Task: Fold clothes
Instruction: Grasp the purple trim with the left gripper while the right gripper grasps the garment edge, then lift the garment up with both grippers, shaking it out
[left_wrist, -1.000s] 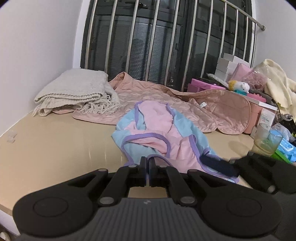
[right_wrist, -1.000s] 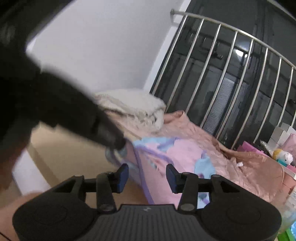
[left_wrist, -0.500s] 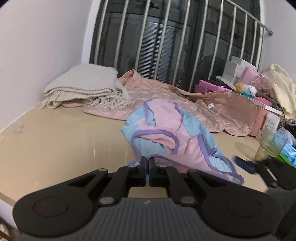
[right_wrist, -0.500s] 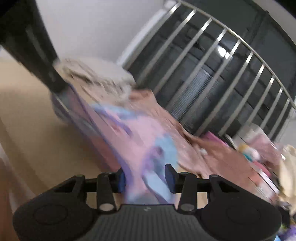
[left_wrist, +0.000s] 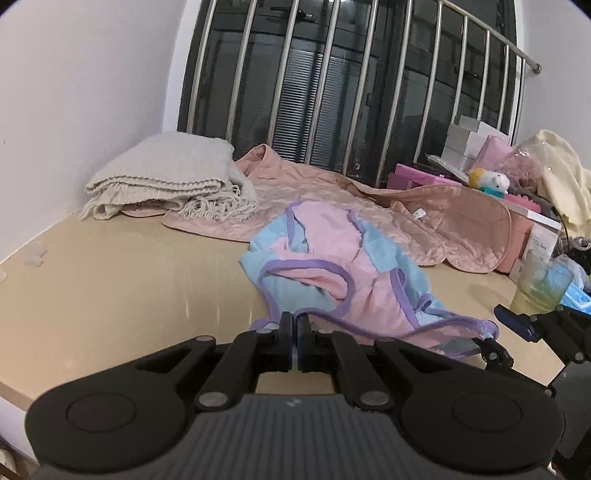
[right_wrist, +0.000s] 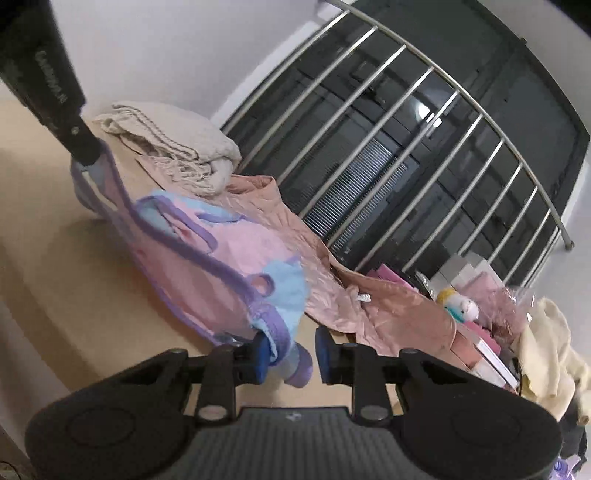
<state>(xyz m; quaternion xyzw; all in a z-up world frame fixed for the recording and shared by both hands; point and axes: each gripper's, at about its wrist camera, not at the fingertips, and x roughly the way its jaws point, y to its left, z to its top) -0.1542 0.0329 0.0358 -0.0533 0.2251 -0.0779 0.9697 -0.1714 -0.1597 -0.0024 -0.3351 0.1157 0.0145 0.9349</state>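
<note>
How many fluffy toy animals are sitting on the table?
1. The plush toy, white and yellow, sits at the far right among the pink boxes, near the window bars. More could be hidden in that clutter.

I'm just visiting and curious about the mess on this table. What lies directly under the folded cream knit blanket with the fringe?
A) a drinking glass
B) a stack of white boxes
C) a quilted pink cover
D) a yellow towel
C: the cream knit blanket rests on one end of the quilted pink cover, whose edge shows beneath the fringe and spreads out across the table.
</note>
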